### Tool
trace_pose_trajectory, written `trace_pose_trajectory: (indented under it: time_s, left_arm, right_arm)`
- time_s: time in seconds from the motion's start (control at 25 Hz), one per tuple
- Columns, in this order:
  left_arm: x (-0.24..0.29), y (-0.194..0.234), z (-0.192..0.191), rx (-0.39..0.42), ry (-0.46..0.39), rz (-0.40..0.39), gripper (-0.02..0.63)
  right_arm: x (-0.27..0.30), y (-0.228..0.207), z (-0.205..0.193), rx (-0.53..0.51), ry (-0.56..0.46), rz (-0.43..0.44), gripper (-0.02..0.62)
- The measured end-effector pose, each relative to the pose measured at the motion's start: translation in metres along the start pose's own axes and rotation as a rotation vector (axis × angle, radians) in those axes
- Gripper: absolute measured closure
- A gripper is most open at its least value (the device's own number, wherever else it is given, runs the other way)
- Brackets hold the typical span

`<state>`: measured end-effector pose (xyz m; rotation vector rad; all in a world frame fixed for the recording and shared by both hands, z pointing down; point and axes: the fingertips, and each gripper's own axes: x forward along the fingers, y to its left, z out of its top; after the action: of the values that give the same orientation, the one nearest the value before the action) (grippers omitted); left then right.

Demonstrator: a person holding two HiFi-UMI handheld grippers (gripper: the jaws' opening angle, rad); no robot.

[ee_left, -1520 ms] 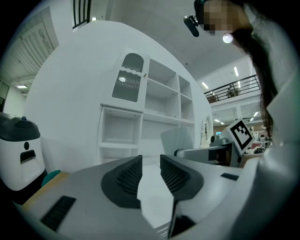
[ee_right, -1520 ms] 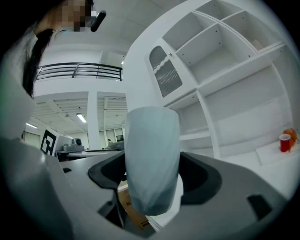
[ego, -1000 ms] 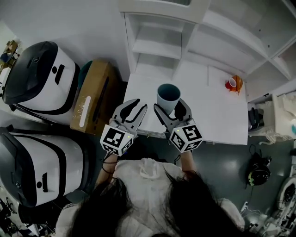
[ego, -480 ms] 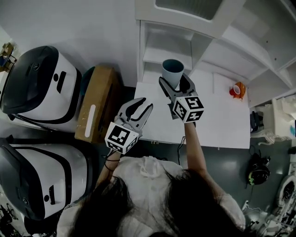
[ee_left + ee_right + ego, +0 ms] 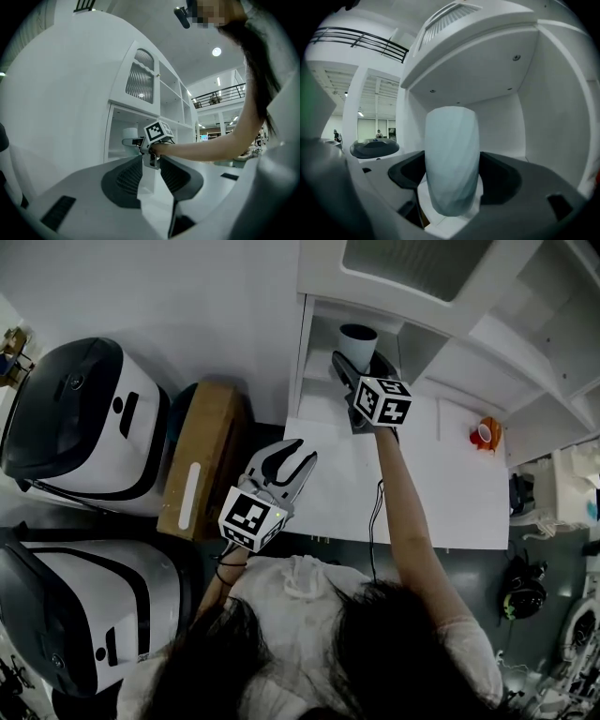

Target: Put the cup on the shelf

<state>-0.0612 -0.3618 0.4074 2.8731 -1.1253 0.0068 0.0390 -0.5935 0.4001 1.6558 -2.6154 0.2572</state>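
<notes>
A pale blue-grey cup (image 5: 357,337) stands upright between the jaws of my right gripper (image 5: 362,360), which is shut on it. The cup is held inside the lower left compartment of the white shelf unit (image 5: 319,390); whether its base touches the shelf board is hidden. In the right gripper view the cup (image 5: 452,159) fills the gap of the right gripper (image 5: 452,183), with the compartment's ceiling and walls around it. My left gripper (image 5: 289,457) hangs open and empty over the table's left front part. In the left gripper view, the left gripper (image 5: 151,164) faces the cup (image 5: 131,137).
The white table (image 5: 450,493) runs in front of the shelf, with a small red and orange object (image 5: 480,434) at its far right. A cardboard box (image 5: 202,456) and two large white-and-black machines (image 5: 84,418) (image 5: 75,615) stand left of the table.
My right gripper has carried the cup up and away from the table's front, into the shelf compartment. The left gripper has barely shifted.
</notes>
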Motion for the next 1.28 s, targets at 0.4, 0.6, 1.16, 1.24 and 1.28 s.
trace_pose_trajectory:
  time_s: [0.4, 0.6, 1.16, 1.24, 1.28]
  left_arm:
    - [-0.011, 0.031, -0.002, -0.023, -0.005, 0.046, 0.478]
    - [-0.015, 0.042, -0.004, -0.031, -0.006, 0.069, 0.478]
    - [-0.015, 0.037, -0.010, -0.050, 0.002, 0.069, 0.479]
    - [-0.013, 0.033, -0.010, -0.050, 0.001, 0.065, 0.478]
    - [-0.012, 0.032, -0.009, -0.050, 0.000, 0.063, 0.477]
  right_arm:
    - [0.065, -0.017, -0.005, -0.008, 0.121, -0.035, 0.241]
    - [0.077, -0.022, -0.011, -0.019, 0.162, -0.049, 0.241]
    - [0.048, -0.018, -0.020, -0.056, 0.173, 0.000, 0.241]
    - [0.044, -0.018, -0.023, -0.072, 0.179, 0.004, 0.241]
    - [0.043, -0.017, -0.024, -0.081, 0.181, 0.004, 0.241]
